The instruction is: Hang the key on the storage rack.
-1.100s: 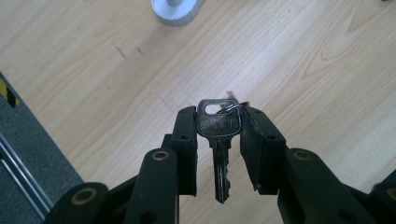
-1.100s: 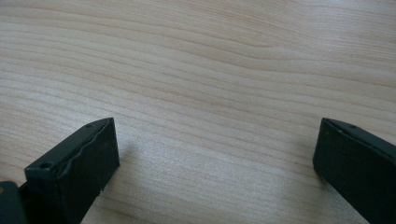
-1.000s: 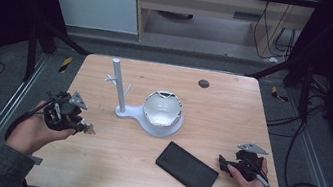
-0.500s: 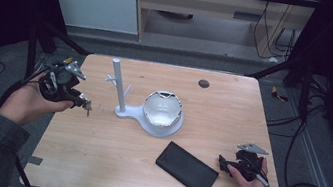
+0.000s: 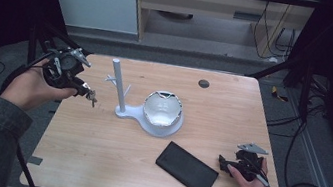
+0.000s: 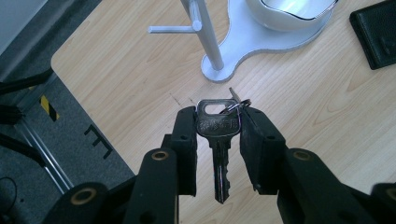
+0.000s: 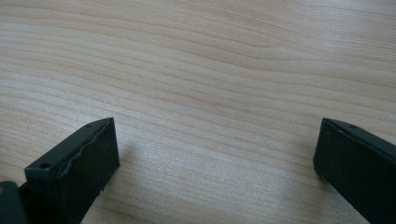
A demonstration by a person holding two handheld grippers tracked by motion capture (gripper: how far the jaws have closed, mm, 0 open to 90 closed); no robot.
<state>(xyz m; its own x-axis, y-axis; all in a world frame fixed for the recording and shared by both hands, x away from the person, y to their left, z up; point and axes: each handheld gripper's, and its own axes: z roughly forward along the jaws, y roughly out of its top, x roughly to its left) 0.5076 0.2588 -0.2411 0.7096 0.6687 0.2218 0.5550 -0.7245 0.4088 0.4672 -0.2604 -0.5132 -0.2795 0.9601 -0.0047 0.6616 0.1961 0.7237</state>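
Observation:
My left gripper [image 6: 217,123] is shut on a silver key [image 6: 218,140] with a small ring, its blade hanging down between the jaws. In the high view the left gripper [image 5: 87,92] is held above the table's left edge, the key [image 5: 92,97] dangling at its tip, left of a white stand [image 5: 119,88] with a post and short pegs. The stand [image 6: 208,37] shows ahead, its base joined to a white bowl [image 5: 162,110]. My right gripper [image 5: 222,162] rests low at the front right, its jaws wide apart over bare wood [image 7: 210,93], nothing between them.
A black flat case [image 5: 187,168] lies on the wooden table [image 5: 92,163] between the bowl and the right gripper. A small dark disc [image 5: 203,83] sits near the far edge. Dark frame legs and cables surround the table; grey floor [image 6: 46,140] lies beyond the left edge.
My left hand has lifted with the key and moved farther from the person, from the table's left front edge to beside the stand. The right hand has stayed put.

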